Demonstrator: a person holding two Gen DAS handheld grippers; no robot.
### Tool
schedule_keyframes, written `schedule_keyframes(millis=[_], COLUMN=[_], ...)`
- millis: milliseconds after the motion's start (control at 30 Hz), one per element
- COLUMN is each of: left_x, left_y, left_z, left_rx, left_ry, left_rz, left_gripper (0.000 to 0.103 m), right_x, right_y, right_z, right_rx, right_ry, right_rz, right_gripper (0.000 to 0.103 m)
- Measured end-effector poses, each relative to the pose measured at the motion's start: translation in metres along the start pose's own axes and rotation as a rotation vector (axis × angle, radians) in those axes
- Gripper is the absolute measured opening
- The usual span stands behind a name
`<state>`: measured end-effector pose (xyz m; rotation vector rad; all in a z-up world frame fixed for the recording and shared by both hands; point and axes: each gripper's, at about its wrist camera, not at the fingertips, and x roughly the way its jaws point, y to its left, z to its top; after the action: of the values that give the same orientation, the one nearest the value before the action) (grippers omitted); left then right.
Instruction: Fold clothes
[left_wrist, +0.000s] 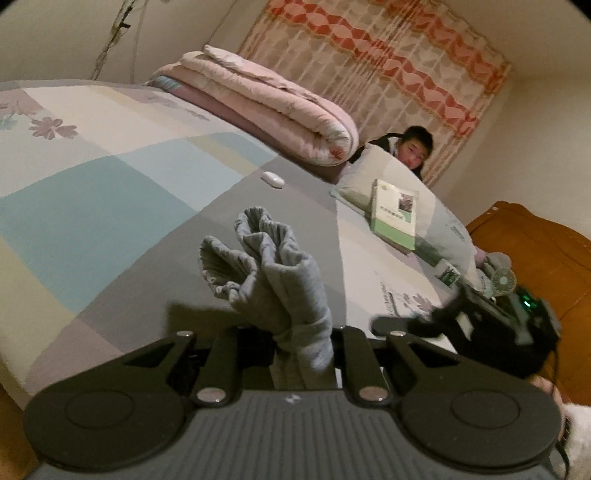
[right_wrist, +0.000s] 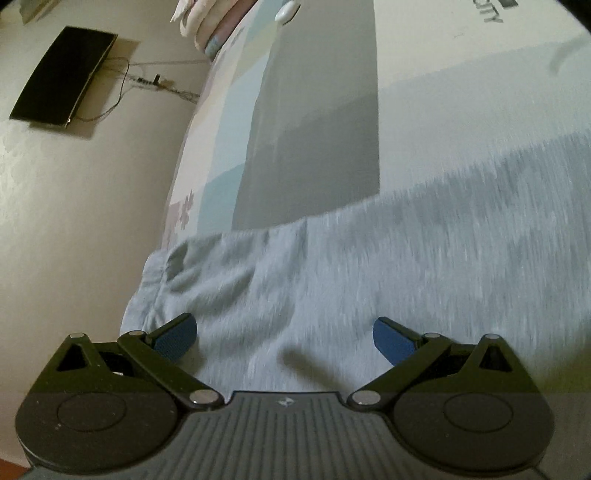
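left wrist view: my left gripper (left_wrist: 303, 354) is clamped on a bunched fold of the soft grey knit garment (left_wrist: 280, 280), lifted off the patchwork bed cover (left_wrist: 92, 206); thin pinch, could slip.
right wrist view: my right gripper (right_wrist: 284, 341) gapes empty over the garment (right_wrist: 369, 273) at the bed's near edge; it may slide off.

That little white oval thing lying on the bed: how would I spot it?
Start at the folded pink quilt at the bed's far end. Just in front of it, the small white oval gadget lies alone on the grey panel of the patchwork bedsheet. It is smooth, hard and glossy; everything around it is cloth.
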<state>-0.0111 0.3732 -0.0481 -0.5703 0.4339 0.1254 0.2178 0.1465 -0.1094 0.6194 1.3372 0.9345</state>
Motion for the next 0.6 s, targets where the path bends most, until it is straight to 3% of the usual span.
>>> schedule_keyframes(millis=[133,300,600], left_x=[-0.002,-0.002,0.0], left_y=[-0.006,-0.01,-0.013], left_z=[0.0,0.0,0.0], left_rx=[0.016,0.021,0.023], left_ry=[-0.006,-0.005,-0.004], left_rz=[-0.004,-0.015,-0.009], left_gripper=[0.014,0.014,0.014], right_x=[0.002,0.008,-0.007], right_y=[0.004,-0.001,0.007], right_z=[0.016,0.03,-0.014], right_rx=[-0.012,0.038,0.077], right_ry=[-0.081,-0.109,-0.062], right_rz=[-0.044,-0.034,-0.044], right_gripper=[0.103,0.103,0.103])
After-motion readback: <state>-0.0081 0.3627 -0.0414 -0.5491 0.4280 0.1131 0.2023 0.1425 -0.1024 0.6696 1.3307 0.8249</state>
